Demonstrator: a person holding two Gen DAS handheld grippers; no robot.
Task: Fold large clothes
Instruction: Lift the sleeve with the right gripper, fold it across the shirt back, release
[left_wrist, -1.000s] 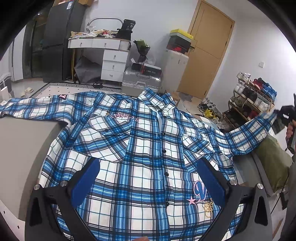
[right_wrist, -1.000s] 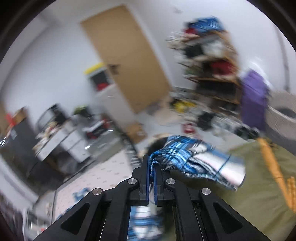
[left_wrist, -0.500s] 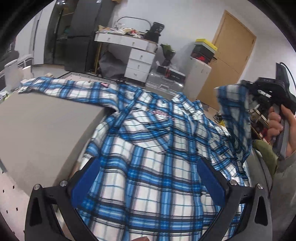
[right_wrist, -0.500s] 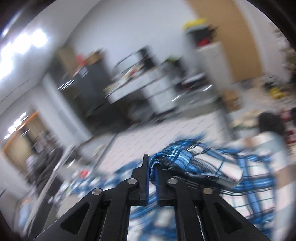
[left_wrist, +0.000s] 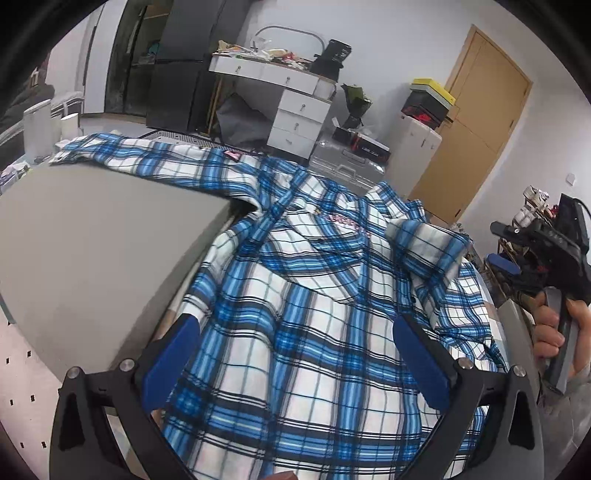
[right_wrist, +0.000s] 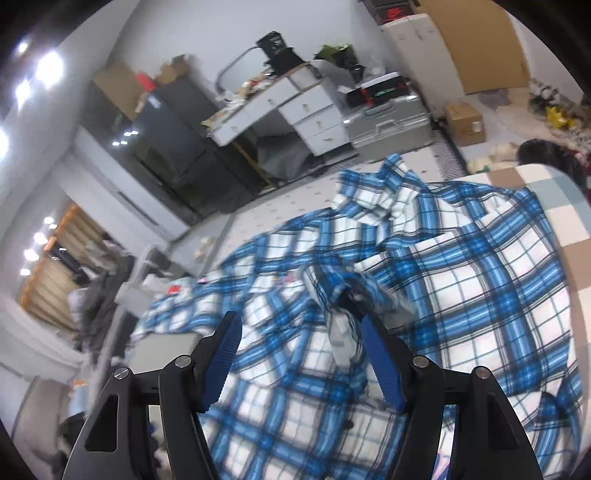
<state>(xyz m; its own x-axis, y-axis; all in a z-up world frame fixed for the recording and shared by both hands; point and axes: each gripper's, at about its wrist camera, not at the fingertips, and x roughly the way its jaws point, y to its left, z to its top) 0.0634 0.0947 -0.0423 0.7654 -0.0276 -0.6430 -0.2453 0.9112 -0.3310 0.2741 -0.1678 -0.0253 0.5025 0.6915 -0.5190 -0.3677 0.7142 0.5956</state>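
Shirt (left_wrist: 303, 332) is lying spread on the table (left_wrist: 92, 251); right gripper (right_wrist: 301, 354) is opening off its sleeve (right_wrist: 354, 288), left gripper (left_wrist: 295, 362) hovering wide apart.

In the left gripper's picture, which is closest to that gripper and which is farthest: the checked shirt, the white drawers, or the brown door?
From the left gripper:
1. Shirt, spread right under the jaws.
2. Drawers, past the shirt's collar, middle of the room.
3. Door, back right; only somewhat beyond the drawers.
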